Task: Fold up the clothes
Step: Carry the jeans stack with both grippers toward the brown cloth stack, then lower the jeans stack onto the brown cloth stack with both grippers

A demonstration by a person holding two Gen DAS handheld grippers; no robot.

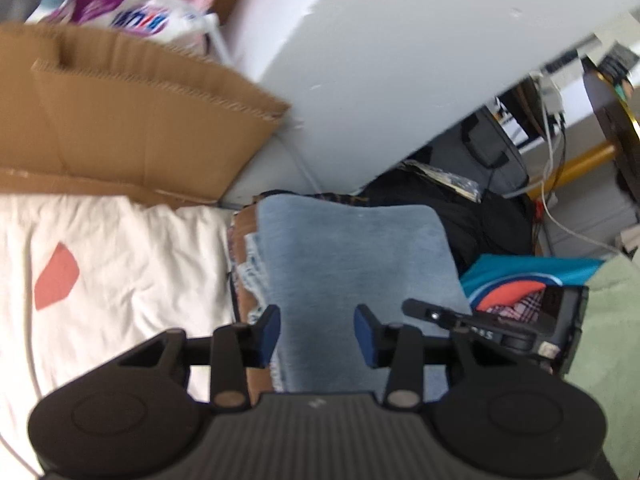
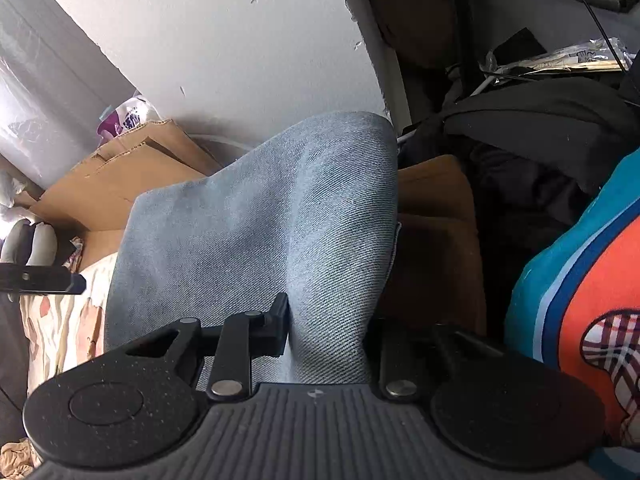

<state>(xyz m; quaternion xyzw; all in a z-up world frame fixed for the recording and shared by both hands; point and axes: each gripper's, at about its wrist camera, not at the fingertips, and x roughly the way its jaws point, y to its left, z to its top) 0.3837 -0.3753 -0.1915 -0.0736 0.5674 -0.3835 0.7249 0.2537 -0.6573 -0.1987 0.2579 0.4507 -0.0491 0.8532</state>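
Jeans mid-fold on the bed, one end held up.
The pale sheet (image 1: 112, 264) carries the denim jeans (image 1: 352, 264); the right gripper (image 2: 320, 332) is clamped on a denim fold, while the left gripper (image 1: 316, 334) hangs above with jaws apart, empty. Next, likely lay the lifted fold over flat.

Both wrist cams look fwd/down along fingers; right sits v. close. Shared: folded jeans (image 1: 352, 264) (image 2: 256, 220), cardboard box (image 1: 132, 120) (image 2: 120, 176).
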